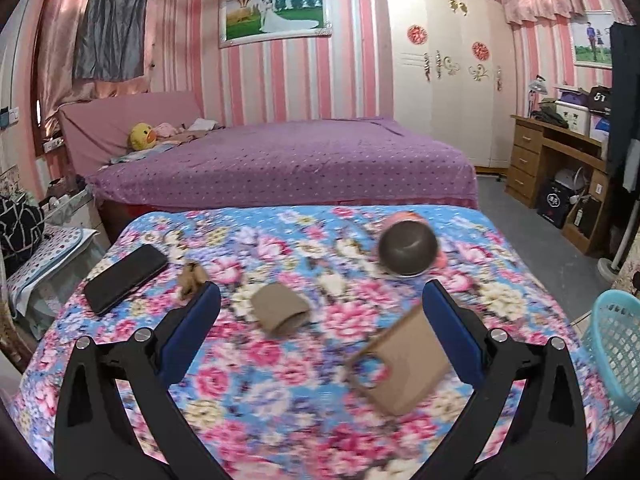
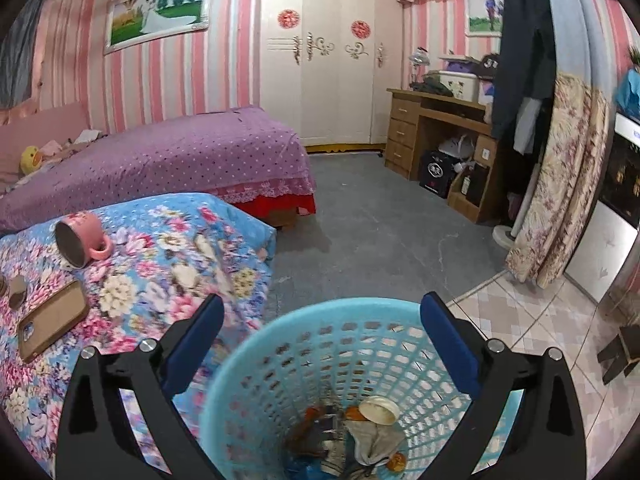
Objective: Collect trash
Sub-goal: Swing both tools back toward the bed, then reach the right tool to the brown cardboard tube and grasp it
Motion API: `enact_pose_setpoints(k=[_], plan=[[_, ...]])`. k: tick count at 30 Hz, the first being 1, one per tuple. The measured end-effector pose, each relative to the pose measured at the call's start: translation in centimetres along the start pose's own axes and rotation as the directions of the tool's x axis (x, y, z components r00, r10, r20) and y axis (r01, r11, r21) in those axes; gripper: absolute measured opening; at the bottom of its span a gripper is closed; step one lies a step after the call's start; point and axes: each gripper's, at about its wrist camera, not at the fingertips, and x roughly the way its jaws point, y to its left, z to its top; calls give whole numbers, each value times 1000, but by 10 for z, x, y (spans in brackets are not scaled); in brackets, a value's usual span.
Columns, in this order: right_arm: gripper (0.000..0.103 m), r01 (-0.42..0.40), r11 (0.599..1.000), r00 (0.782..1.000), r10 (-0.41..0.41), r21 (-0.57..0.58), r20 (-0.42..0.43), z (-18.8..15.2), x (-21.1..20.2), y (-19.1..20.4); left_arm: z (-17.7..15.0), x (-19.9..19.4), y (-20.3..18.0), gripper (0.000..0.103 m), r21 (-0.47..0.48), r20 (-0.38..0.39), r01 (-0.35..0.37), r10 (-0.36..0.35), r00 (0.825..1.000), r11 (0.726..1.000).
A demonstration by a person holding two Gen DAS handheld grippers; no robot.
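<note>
On the floral tablecloth (image 1: 280, 400) lie a flattened cardboard tube (image 1: 280, 310), a scrap of crumpled brown paper (image 1: 192, 278) and a brown phone case (image 1: 400, 364). My left gripper (image 1: 322, 300) hovers open above them, the tube between and just beyond its blue fingers and nothing gripped. My right gripper (image 2: 322, 308) stands open over the light blue mesh basket (image 2: 280, 360). Nothing is between its fingers. The basket holds trash (image 2: 372, 436), including a white lid (image 2: 378, 410) and crumpled scraps.
A black phone (image 1: 124, 276) lies at the table's left and a pink mug (image 1: 408, 248) rests on its side at the far edge. The basket (image 1: 616, 352) stands on the floor right of the table. Beyond are a purple bed (image 1: 280, 160) and a wooden desk (image 2: 432, 128).
</note>
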Motion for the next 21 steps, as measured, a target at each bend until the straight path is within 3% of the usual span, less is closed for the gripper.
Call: enact_pose_setpoints(k=[4,15,21], plan=[[96,-42,999,999,42,-4,0,1,-1,28,-3,4,30,98,-24,-23,6,-6,1000,1000],[97,-181,983,983,179,-40,-33,-6,-5,127,-10,13,108,98,-15,-55,-112,111,992,994],[97,-234,962,972,229,-141,-54,-10,-5,196,-9,19,154,98,-60,-74,-145,141,987,988]])
